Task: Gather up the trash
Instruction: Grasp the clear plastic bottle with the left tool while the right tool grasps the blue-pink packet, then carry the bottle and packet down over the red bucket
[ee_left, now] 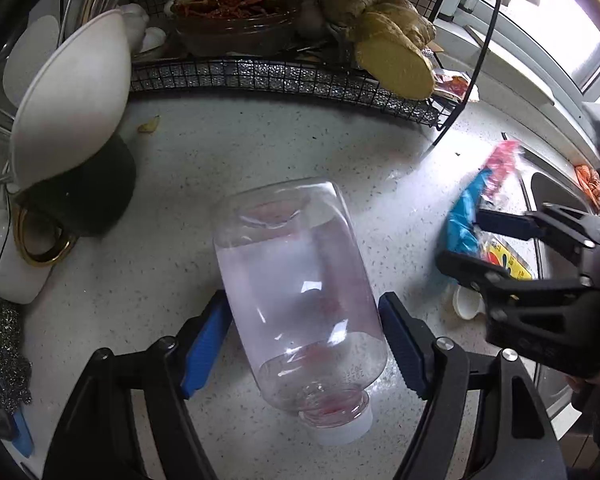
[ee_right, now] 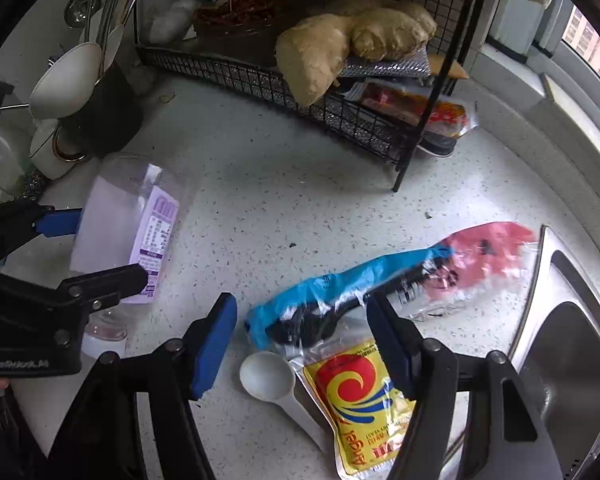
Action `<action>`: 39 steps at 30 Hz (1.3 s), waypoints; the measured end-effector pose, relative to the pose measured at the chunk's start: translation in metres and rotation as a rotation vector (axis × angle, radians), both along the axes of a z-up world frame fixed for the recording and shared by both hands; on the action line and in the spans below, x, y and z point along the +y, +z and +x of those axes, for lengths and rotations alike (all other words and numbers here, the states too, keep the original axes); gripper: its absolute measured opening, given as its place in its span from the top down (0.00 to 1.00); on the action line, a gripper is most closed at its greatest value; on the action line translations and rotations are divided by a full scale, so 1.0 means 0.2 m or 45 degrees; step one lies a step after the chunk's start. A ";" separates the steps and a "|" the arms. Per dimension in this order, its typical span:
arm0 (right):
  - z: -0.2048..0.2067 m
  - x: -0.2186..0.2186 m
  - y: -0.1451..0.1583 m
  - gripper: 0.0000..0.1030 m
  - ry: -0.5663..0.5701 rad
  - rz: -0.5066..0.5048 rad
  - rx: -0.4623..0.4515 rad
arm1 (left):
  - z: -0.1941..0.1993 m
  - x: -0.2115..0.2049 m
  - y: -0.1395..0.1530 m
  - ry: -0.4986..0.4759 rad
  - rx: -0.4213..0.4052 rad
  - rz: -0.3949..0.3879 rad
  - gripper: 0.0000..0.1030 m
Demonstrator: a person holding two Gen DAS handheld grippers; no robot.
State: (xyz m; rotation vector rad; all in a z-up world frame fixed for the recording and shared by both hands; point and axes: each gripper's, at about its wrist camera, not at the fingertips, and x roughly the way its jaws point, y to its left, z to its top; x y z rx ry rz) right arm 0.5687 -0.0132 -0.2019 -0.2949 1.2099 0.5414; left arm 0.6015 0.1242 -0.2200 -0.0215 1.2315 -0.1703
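Presently, the left gripper (ee_left: 304, 344) straddles a clear plastic jar (ee_left: 300, 300) lying on its side on the speckled countertop (ee_left: 260, 152), its white cap (ee_left: 344, 432) toward the near edge. The blue pads (ee_left: 204, 344) sit against the jar's flanks on both sides, so the jaws are clenched on the jar; a purple label (ee_right: 156, 236) runs along its side in the right wrist view. To the right, the right gripper (ee_right: 300, 344) stands over a crumpled blue and pink plastic bag (ee_right: 340, 288) and a yellow sachet (ee_right: 364, 404). Its jaws are parted and released: the left pad is clear of the litter, while the right pad overlaps the bag's edge without pinching it. A white measuring scoop (ee_right: 268, 376) lies just beside the sachet, between the fingers. At the far side, a black wire rack (ee_right: 340, 120) holds ginger root (ee_right: 340, 44) and a bowl of dried chillies (ee_left: 228, 20). A steel sink (ee_right: 572, 360) borders the counter at the right, and a white ladle (ee_left: 72, 96) stands in a dark holder at the far left.
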 end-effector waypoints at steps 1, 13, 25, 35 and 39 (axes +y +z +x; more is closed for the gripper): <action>0.00 0.01 -0.02 0.51 0.010 -0.013 -0.001 | 0.00 0.00 0.00 -0.001 0.000 0.000 0.29; -0.16 0.05 0.09 0.95 0.090 0.039 -0.160 | -0.16 -0.13 0.09 -0.016 -0.053 -0.013 0.30; -0.60 -0.21 0.53 0.96 0.065 0.117 -0.361 | -0.64 -0.34 0.41 -0.050 -0.218 -0.068 0.32; -1.13 -0.54 0.59 0.96 0.023 0.144 -0.389 | -1.30 -0.65 0.49 -0.102 -0.265 -0.110 0.32; -1.39 -0.67 0.58 0.96 -0.001 0.162 -0.363 | -1.58 -0.78 0.49 -0.140 -0.264 -0.110 0.32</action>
